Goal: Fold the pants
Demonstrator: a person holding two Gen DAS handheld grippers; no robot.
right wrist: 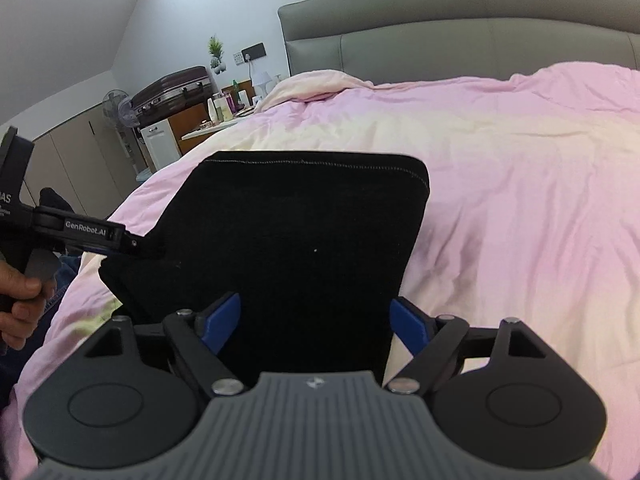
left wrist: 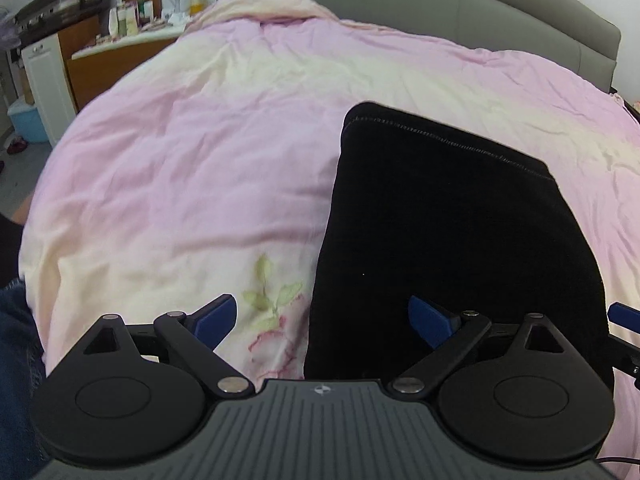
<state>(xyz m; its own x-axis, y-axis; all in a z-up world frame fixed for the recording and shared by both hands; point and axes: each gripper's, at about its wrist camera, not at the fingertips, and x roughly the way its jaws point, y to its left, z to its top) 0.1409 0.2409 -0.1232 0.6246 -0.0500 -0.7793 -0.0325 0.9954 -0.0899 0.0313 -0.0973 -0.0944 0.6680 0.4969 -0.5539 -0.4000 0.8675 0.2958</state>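
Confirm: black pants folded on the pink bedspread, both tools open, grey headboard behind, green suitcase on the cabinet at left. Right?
One error: the suitcase is dark brown, not green; the right wrist view shows it on the cabinet. The rest holds: black pants folded on the pink bedspread, left tool and right tool both open, grey headboard behind.
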